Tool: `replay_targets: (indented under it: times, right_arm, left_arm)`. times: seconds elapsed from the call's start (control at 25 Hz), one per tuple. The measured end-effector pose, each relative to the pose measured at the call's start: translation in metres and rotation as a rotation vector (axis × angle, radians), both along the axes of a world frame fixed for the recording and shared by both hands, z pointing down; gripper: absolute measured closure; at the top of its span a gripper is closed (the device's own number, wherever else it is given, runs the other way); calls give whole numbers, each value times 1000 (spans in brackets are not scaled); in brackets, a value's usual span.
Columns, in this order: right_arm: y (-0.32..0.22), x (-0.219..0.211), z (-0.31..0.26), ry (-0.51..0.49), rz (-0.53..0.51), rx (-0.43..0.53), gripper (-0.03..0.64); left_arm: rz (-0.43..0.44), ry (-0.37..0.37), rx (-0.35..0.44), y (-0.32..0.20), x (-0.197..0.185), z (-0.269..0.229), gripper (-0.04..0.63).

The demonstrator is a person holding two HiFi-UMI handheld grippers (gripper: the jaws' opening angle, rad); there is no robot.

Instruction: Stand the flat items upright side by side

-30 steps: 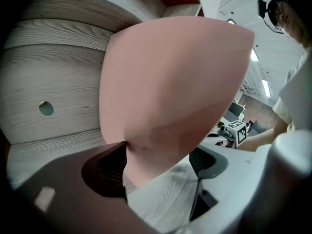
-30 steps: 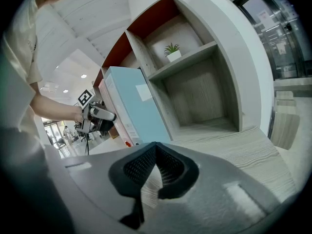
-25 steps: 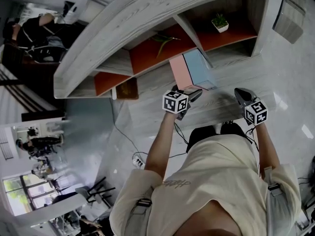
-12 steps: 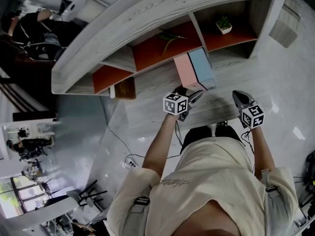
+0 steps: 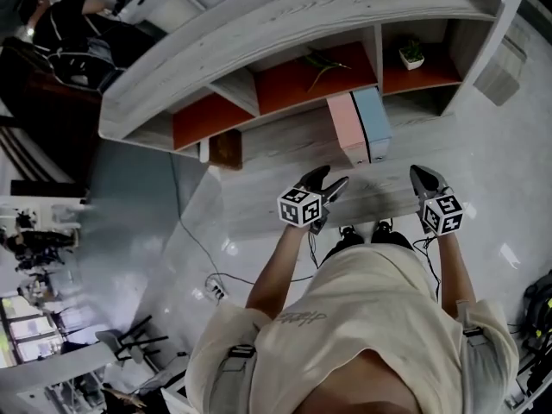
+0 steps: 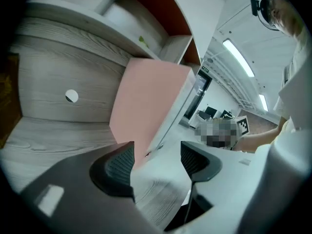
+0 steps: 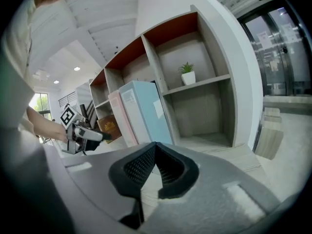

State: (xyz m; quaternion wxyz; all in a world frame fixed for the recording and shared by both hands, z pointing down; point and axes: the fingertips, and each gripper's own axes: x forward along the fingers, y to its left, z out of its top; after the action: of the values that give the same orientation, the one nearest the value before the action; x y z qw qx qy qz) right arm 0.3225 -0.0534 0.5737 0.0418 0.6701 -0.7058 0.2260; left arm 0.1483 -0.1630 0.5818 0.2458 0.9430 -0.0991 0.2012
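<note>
Pink flat item (image 5: 348,128) upright on bench (image 5: 276,198), touching blue flat item (image 5: 374,123) on its right; both stand in front of shelf unit (image 5: 259,37). Left tongs (image 6: 156,157) near pink item, not touching; jaws apart but closing, nothing between pads. Right tongs (image 7: 155,146) pressed together, empty, hovering over near right part of bench. Small potted plant (image 5: 412,54) in far right cubby.
</note>
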Motion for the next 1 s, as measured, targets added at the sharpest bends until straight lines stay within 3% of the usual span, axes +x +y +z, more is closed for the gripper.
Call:
replay_targets:
  times: [0.12, 0.28, 0.52, 0.8, 1.0]
  right_arm:
    - [-9, 0, -20, 51, 0, 12, 615]
    - [-17, -1, -70, 96, 21, 76, 616]
    - [-32, -4, -154, 127, 34, 204, 616]
    - [-46, -9, -218, 222, 31, 297, 616]
    - [-54, -9, -249, 274, 13, 350, 617]
  left_arm:
    - [-73, 65, 27, -7, -17, -29, 336]
    - [-156, 142, 86, -18, -34, -71, 577]
    - [-179, 199, 182, -33, -35, -132, 583]
    - [-204, 128, 314, -52, -34, -181, 583]
    - [-207, 159, 364, -63, -29, -210, 583]
